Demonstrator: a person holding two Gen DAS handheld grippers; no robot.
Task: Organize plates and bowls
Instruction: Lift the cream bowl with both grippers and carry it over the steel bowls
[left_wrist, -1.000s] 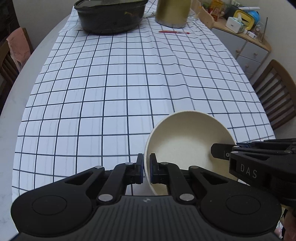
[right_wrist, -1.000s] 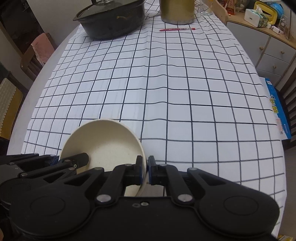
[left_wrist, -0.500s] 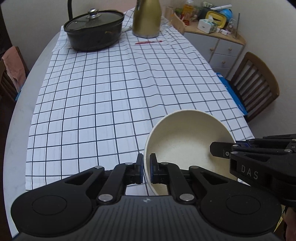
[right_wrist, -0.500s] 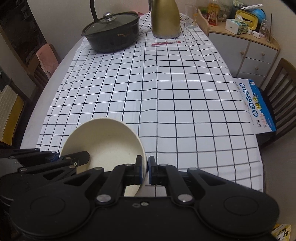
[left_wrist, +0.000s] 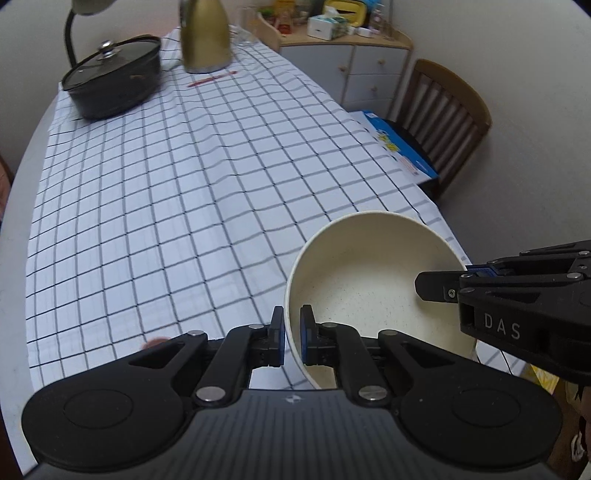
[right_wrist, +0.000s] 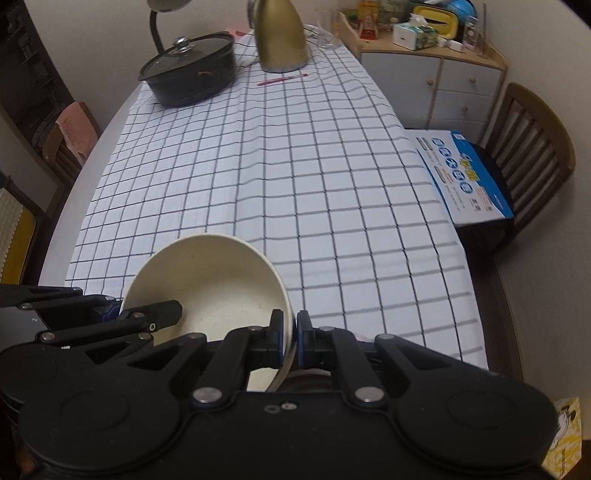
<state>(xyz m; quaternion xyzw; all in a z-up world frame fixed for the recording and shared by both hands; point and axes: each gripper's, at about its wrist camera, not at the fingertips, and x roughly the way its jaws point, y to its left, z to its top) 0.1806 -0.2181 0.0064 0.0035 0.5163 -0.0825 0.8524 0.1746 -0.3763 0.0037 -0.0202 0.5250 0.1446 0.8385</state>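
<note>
The cream bowl (left_wrist: 373, 288) hangs in the air above the near end of the checked tablecloth (left_wrist: 184, 192) — left gripper (left_wrist: 291, 336) clamps its left rim, right gripper (right_wrist: 290, 338) its right rim, both equally near, mouth tilted toward the cameras.

Far end: we see a lidded black pot (right_wrist: 188, 75) beside a gold kettle (right_wrist: 282, 35).
Cloth: red pen (right_wrist: 282, 78) lies near kettle.
Chair (right_wrist: 532, 155): holds a blue box (right_wrist: 463, 177).
</note>
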